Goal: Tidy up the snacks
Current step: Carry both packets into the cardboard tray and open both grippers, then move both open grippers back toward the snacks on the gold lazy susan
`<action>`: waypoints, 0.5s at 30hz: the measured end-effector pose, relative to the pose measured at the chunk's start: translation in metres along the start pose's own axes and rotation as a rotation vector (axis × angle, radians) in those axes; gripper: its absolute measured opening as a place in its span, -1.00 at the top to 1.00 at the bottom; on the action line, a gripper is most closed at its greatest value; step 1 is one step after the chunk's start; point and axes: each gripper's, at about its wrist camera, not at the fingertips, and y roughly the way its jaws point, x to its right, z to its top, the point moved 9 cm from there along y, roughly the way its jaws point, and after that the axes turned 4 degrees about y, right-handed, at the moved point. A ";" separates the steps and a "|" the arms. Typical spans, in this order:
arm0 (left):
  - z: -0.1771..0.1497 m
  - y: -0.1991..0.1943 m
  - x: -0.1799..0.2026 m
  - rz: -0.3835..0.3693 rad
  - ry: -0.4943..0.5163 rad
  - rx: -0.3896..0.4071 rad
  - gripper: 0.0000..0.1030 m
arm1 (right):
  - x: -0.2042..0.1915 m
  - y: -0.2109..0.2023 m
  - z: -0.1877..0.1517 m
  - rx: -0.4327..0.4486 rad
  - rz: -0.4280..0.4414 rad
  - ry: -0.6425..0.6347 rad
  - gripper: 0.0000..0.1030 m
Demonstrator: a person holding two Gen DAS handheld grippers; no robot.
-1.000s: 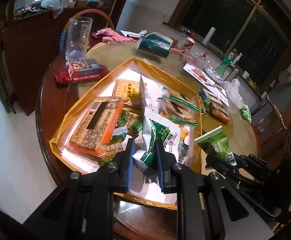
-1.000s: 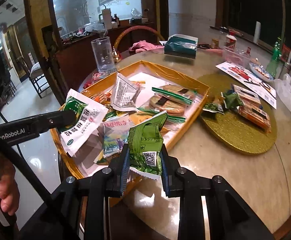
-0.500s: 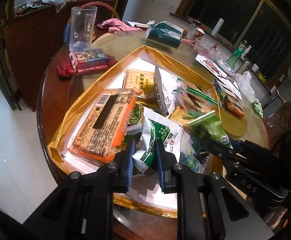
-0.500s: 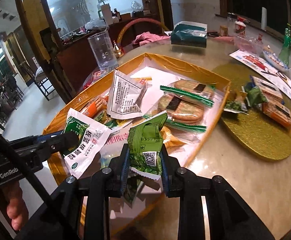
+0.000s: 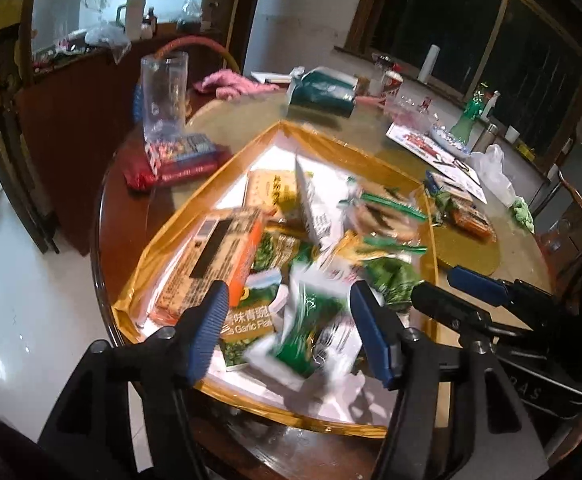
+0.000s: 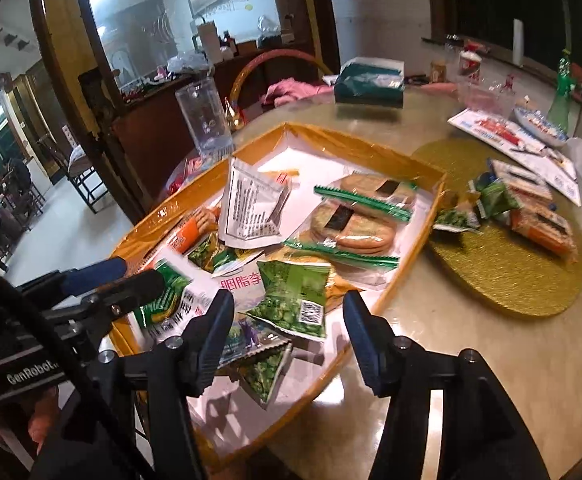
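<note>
— Where the gold tray [image 5: 159, 240] nears the table edge, what of the left gripper [image 5: 287, 332]?
— Just opened; white-green packet [image 5: 311, 320] loose between pads.
— Right gripper [image 6: 287, 340]?
— Likewise just opened; green pea packet [image 6: 295, 296] lies in tray, bare tabletop [image 6: 471, 364] rightward.

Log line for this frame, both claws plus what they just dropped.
left claw: jaws just opening, white-green packet loose | right claw: jaws just opening, green packet lying free | both over orange tray
</note>
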 end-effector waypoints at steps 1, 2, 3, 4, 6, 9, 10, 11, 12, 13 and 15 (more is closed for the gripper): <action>0.001 -0.002 0.004 0.002 0.010 0.002 -0.25 | 0.001 -0.003 0.000 0.005 0.001 0.003 -0.11; 0.002 -0.004 0.006 0.002 0.013 0.004 -0.25 | 0.002 -0.007 -0.001 0.010 0.004 0.008 -0.11; 0.003 -0.005 0.010 -0.001 0.018 0.007 -0.25 | 0.004 -0.009 -0.001 0.014 0.005 0.011 -0.11; 0.004 -0.006 0.014 -0.003 0.024 0.011 -0.25 | 0.005 -0.012 -0.001 0.019 0.005 0.013 -0.11; 0.005 -0.008 0.023 -0.006 0.035 0.014 -0.25 | 0.012 -0.019 -0.001 0.035 0.002 0.023 -0.11; 0.005 -0.010 0.037 -0.015 0.049 0.010 -0.26 | 0.023 -0.027 -0.004 0.046 0.003 0.050 -0.12; 0.005 -0.009 0.043 -0.017 0.060 0.006 -0.26 | 0.027 -0.029 -0.006 0.050 0.001 0.061 -0.13; 0.005 -0.009 0.048 -0.018 0.068 0.004 -0.26 | 0.031 -0.030 -0.007 0.052 -0.001 0.068 -0.13; 0.004 -0.009 0.054 -0.019 0.077 0.001 -0.26 | 0.038 -0.033 -0.009 0.055 -0.002 0.083 -0.13; 0.004 -0.008 0.062 -0.022 0.090 -0.003 -0.26 | 0.044 -0.035 -0.011 0.056 -0.003 0.095 -0.13; 0.004 -0.007 0.073 -0.029 0.102 -0.009 -0.26 | 0.056 -0.038 -0.015 0.058 -0.006 0.123 -0.13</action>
